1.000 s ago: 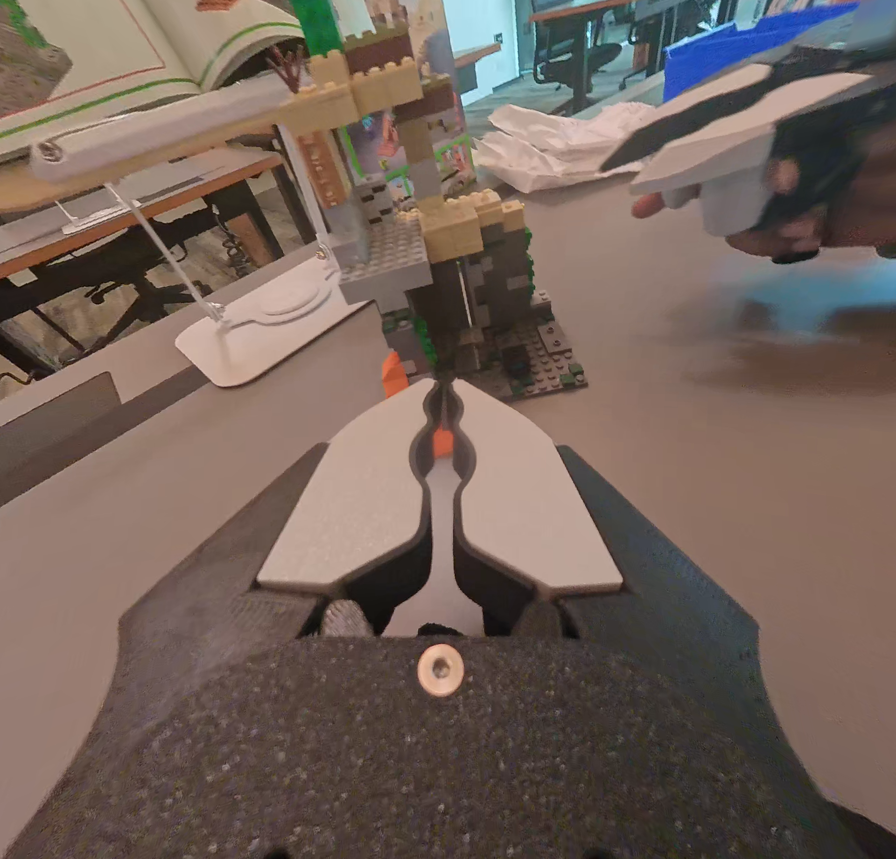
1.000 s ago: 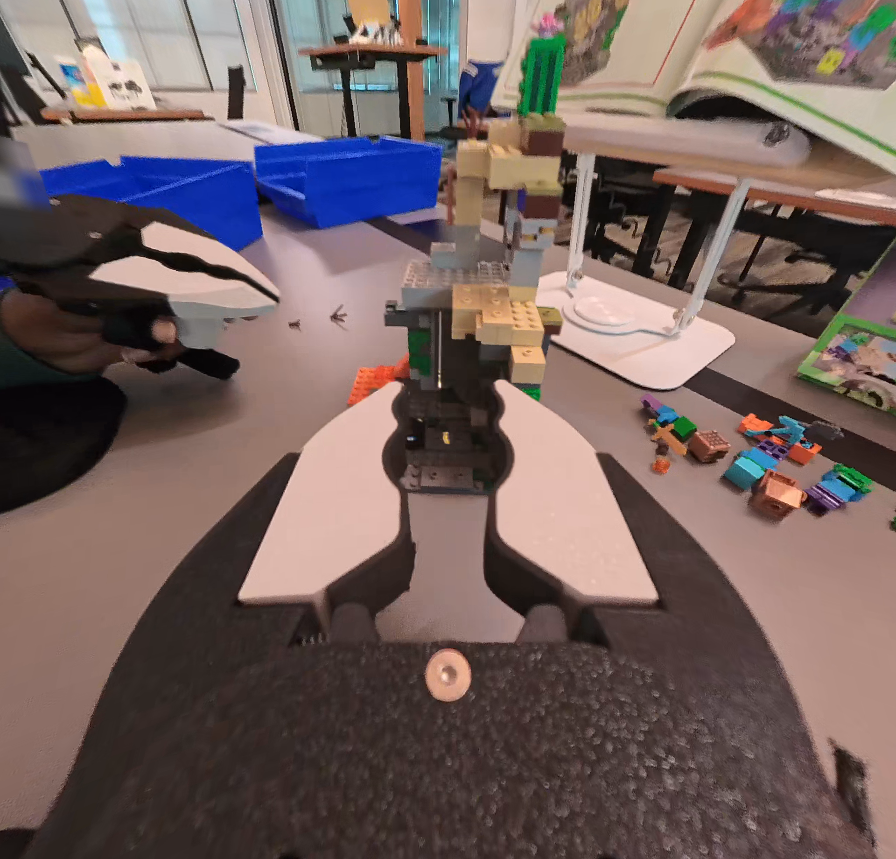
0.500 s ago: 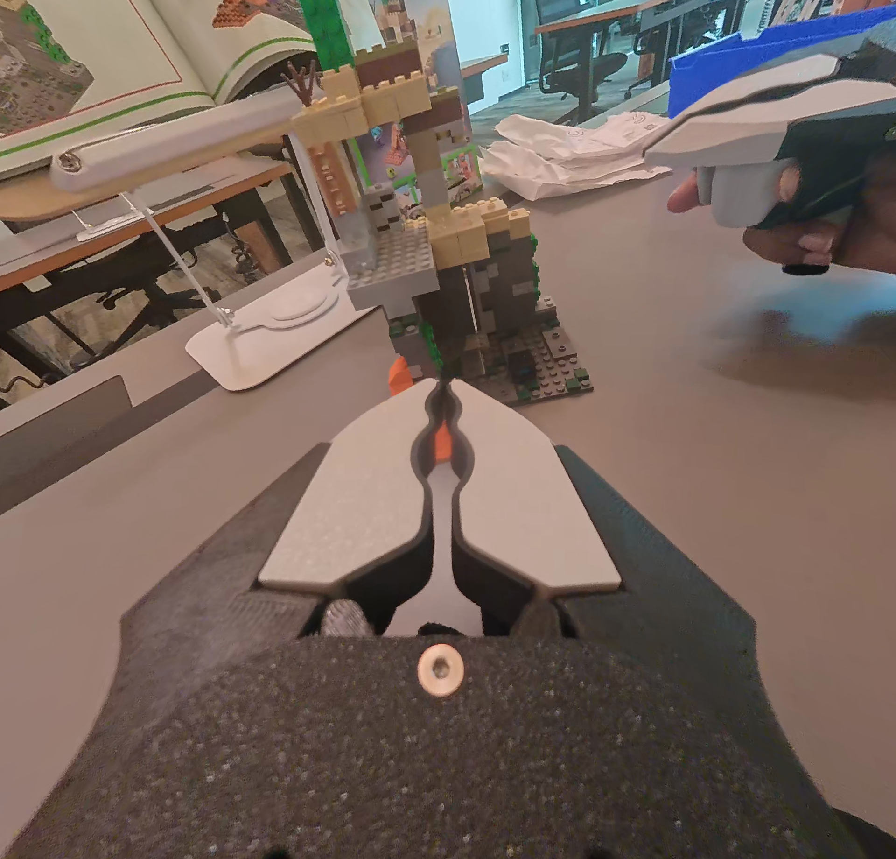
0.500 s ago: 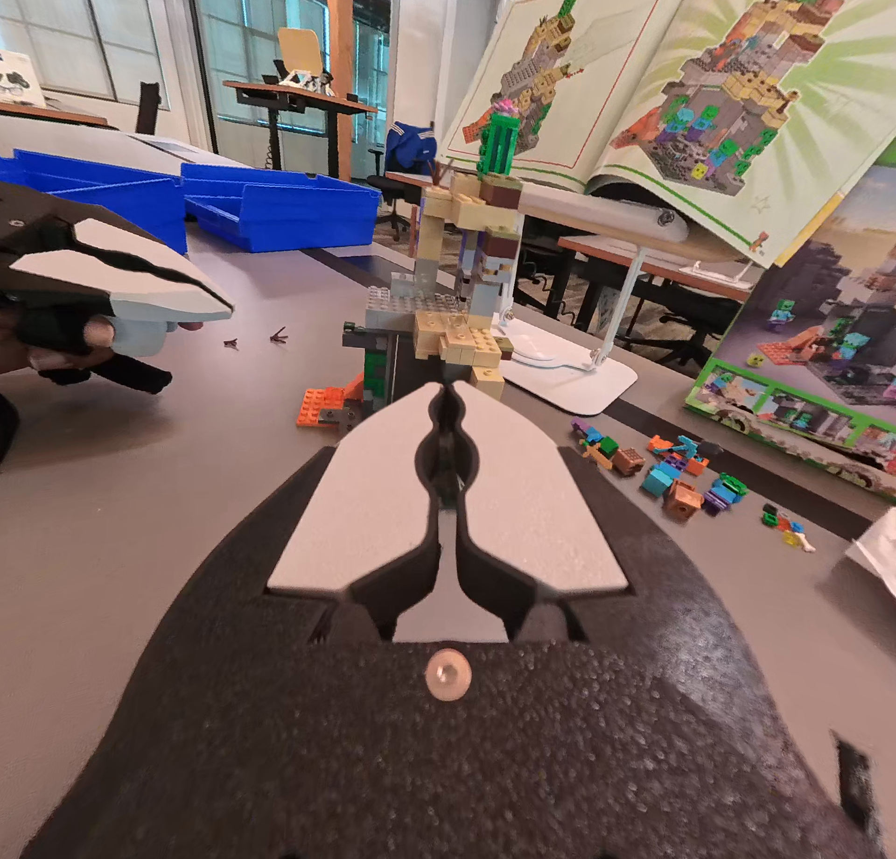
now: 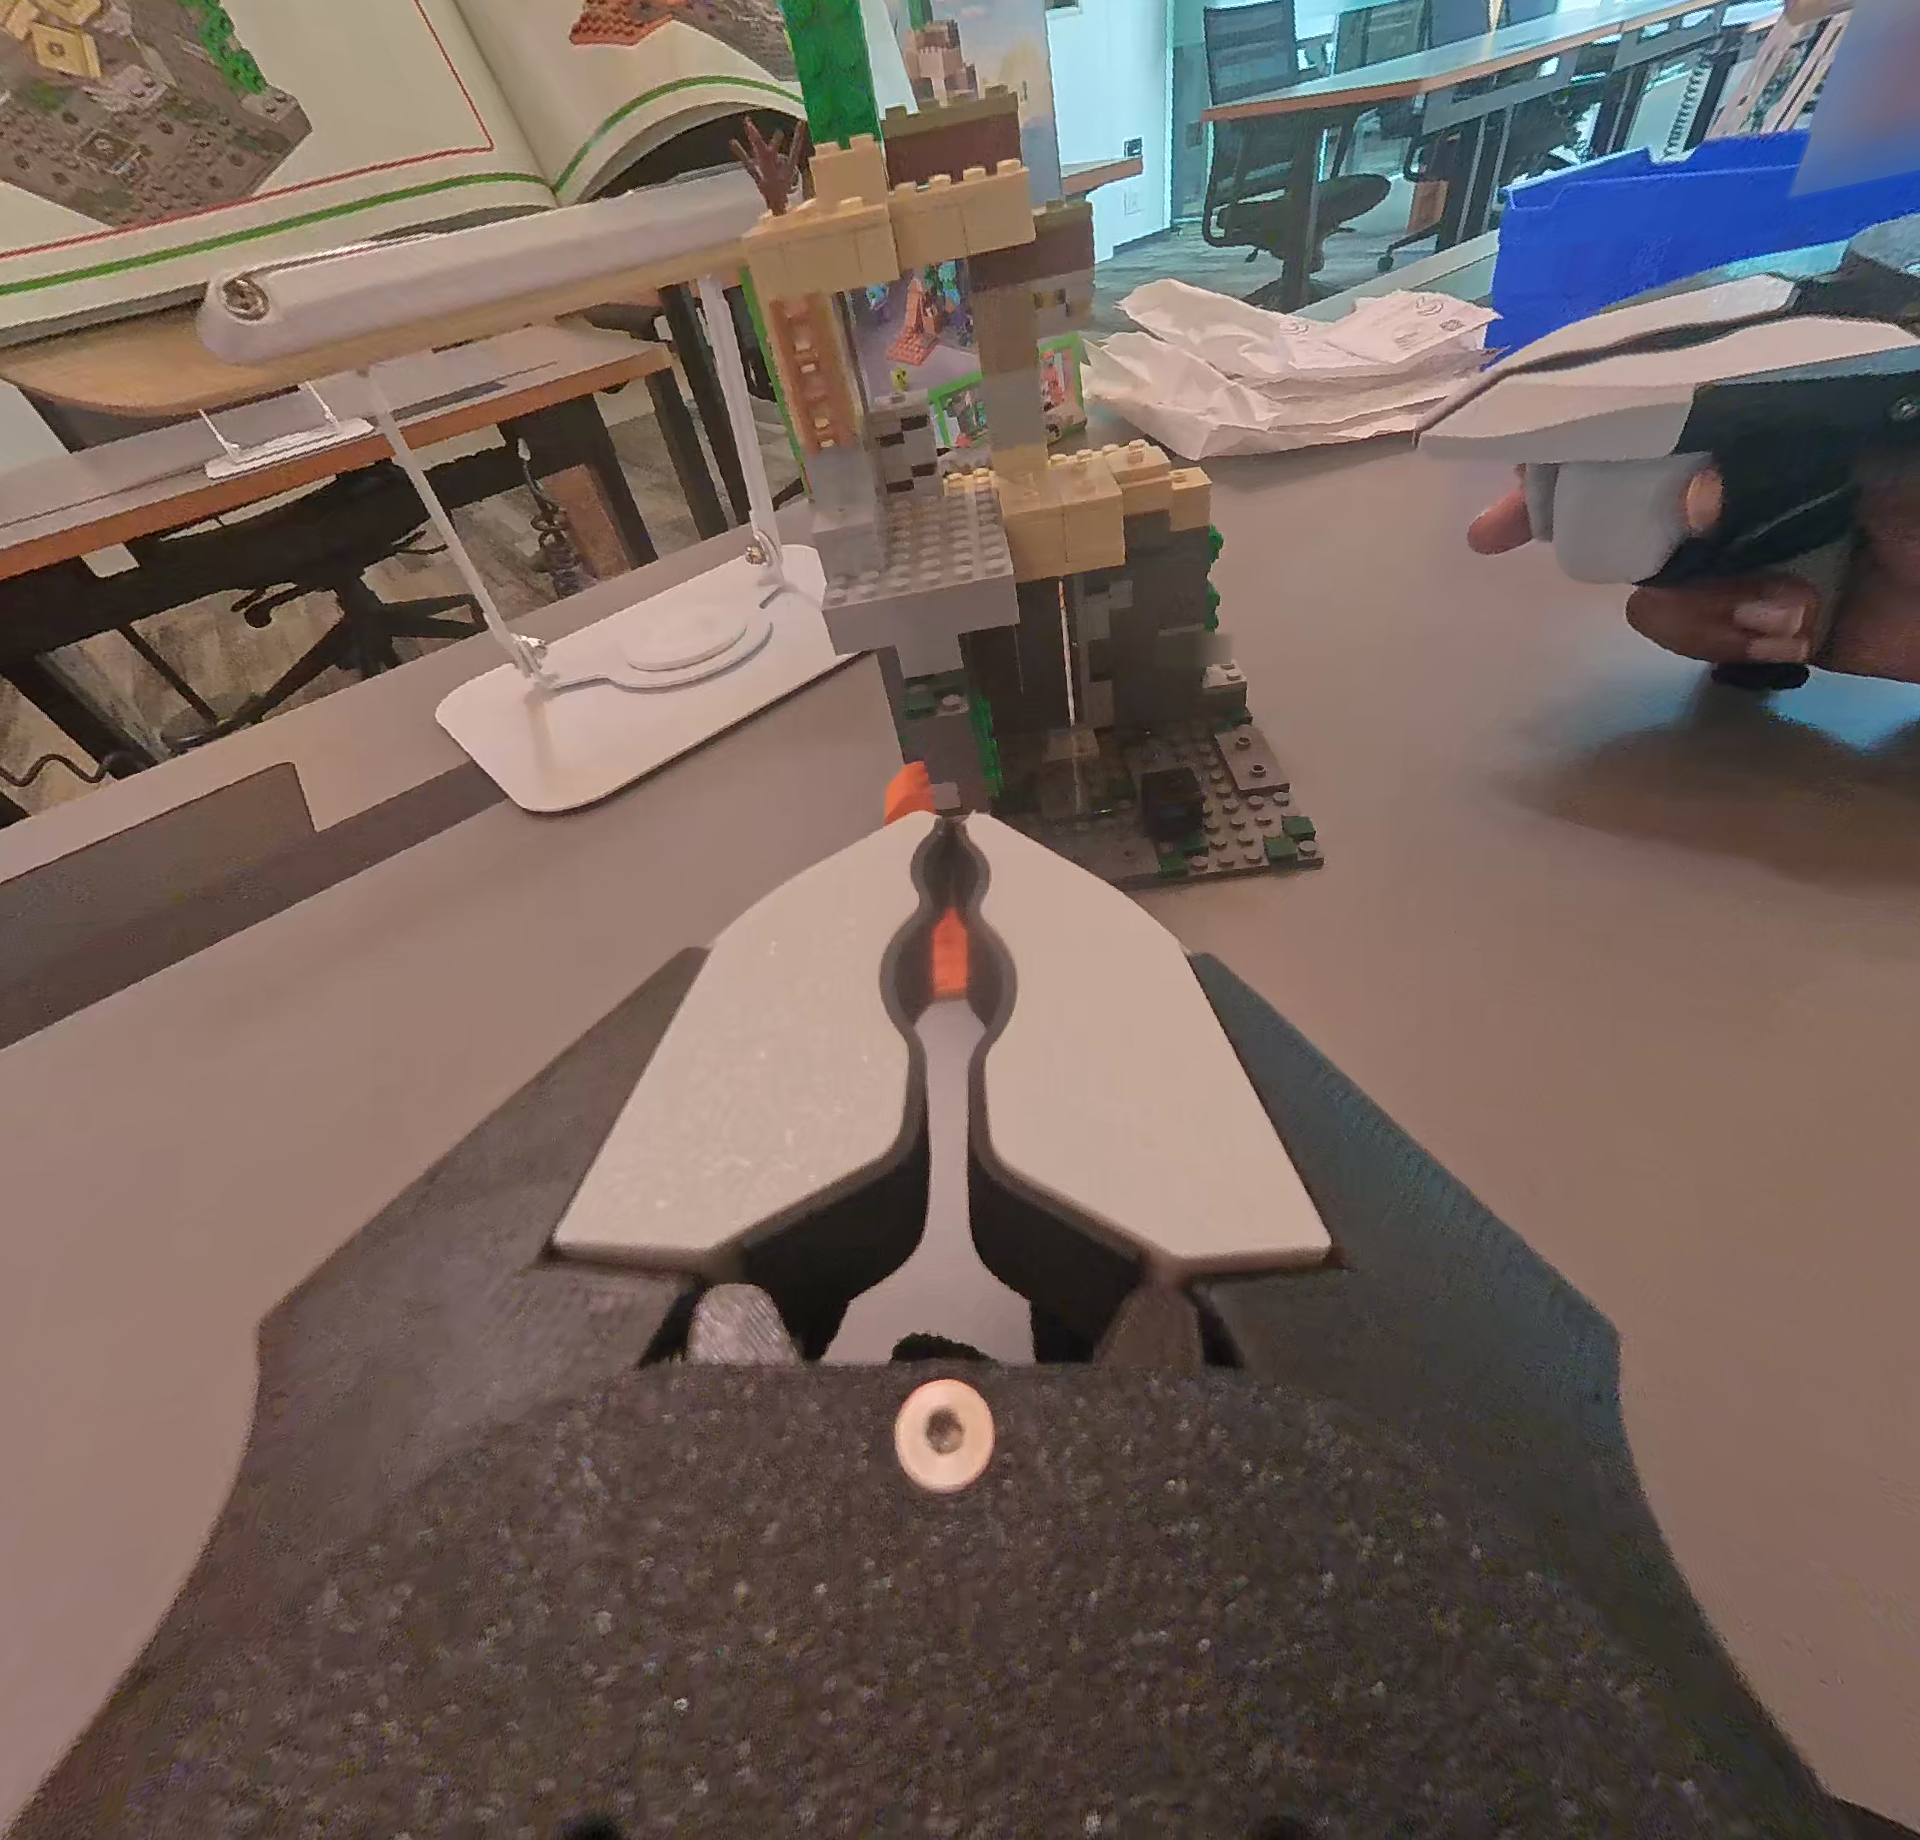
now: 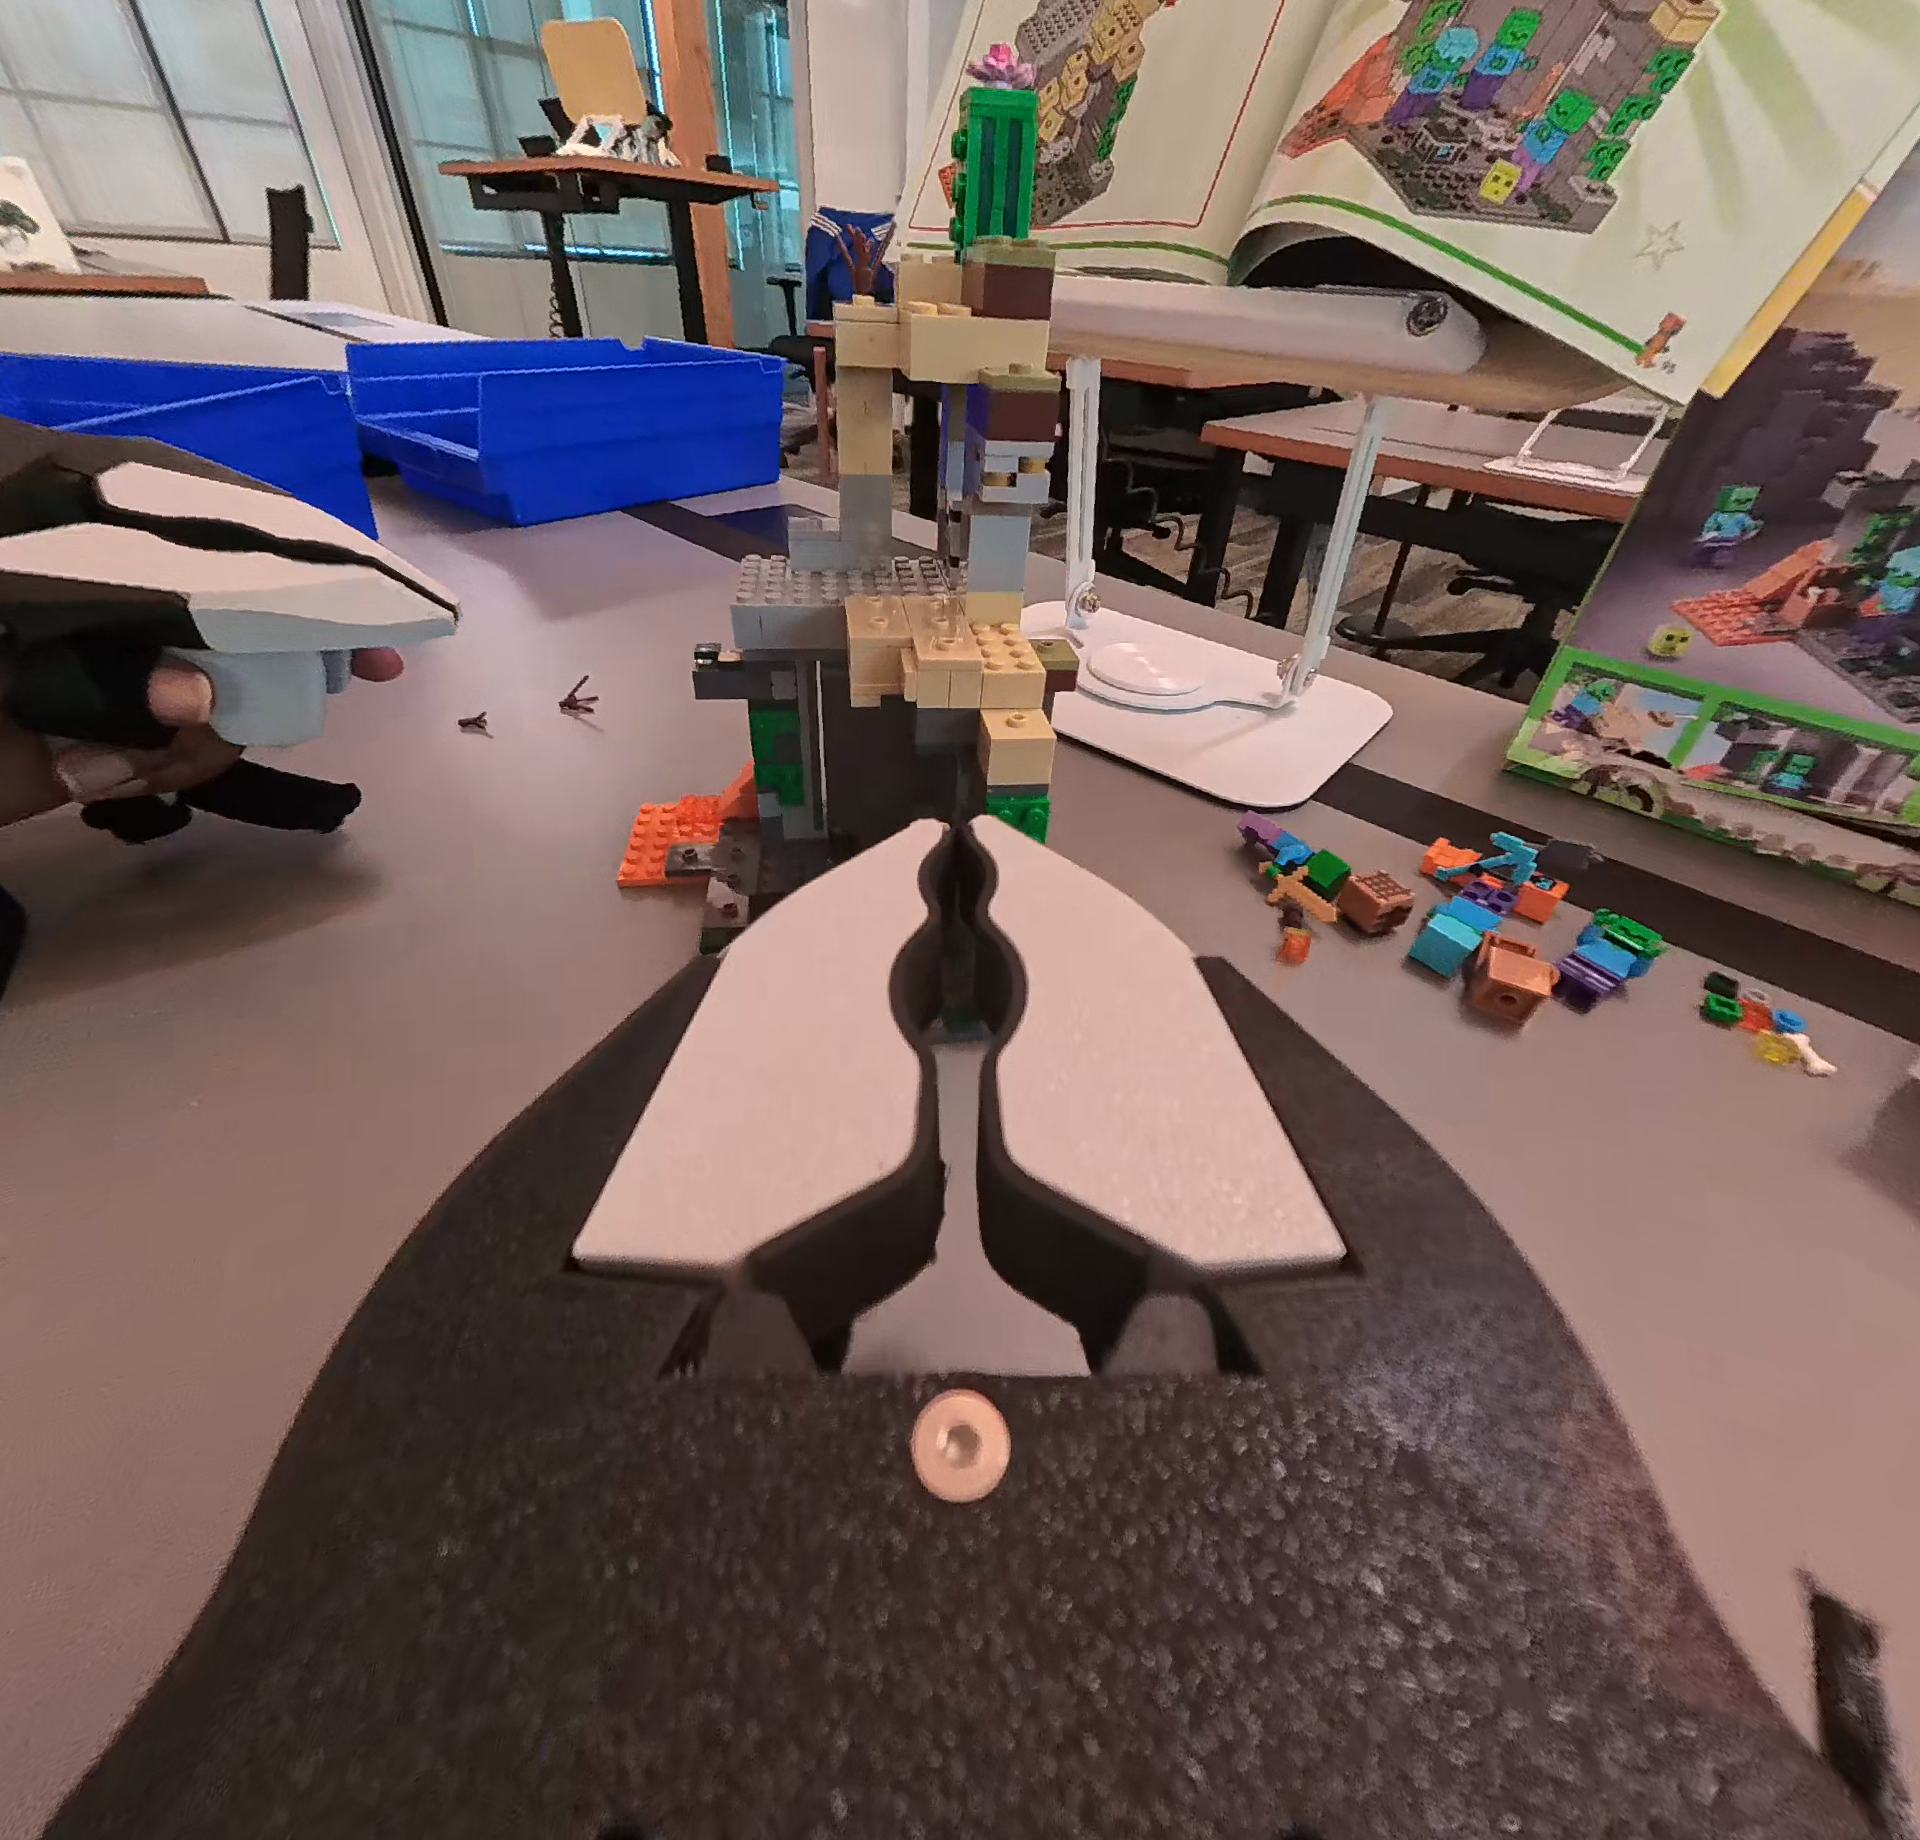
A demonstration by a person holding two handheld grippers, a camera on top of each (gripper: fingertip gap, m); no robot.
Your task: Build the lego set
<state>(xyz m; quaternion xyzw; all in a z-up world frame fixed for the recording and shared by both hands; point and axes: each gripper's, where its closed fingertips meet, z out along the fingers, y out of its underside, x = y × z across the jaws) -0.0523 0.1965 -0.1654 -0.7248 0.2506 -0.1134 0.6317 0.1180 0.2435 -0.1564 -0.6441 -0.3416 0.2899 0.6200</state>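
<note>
The lego build (image 5: 997,564) is a tall tower of grey, tan and dark bricks with a green cactus on top, standing on a dark baseplate (image 5: 1226,824). It also shows in the right wrist view (image 6: 914,627), with an orange plate (image 6: 675,834) at its foot. My left gripper (image 5: 948,826) is shut and empty, its tips just short of the build's base. My right gripper (image 6: 958,830) is shut and empty, low in front of the build. Each gripper shows from the side in the other's view, the right gripper (image 5: 1439,434) and the left gripper (image 6: 447,611), both apart from the tower.
An open instruction book (image 6: 1455,97) rests on a white stand (image 6: 1205,720) behind the build. Several loose bricks (image 6: 1455,917) lie to the right, before the set's box (image 6: 1766,647). Blue bins (image 6: 561,419) stand at the back left. White paper bags (image 5: 1278,367) lie beyond the build. The gap from one gripper's tips to the other's is roughly 20 cm.
My right gripper has shut and drawn back from the build's base, which it straddled open one second ago. The left gripper has stayed shut and nearly still.
</note>
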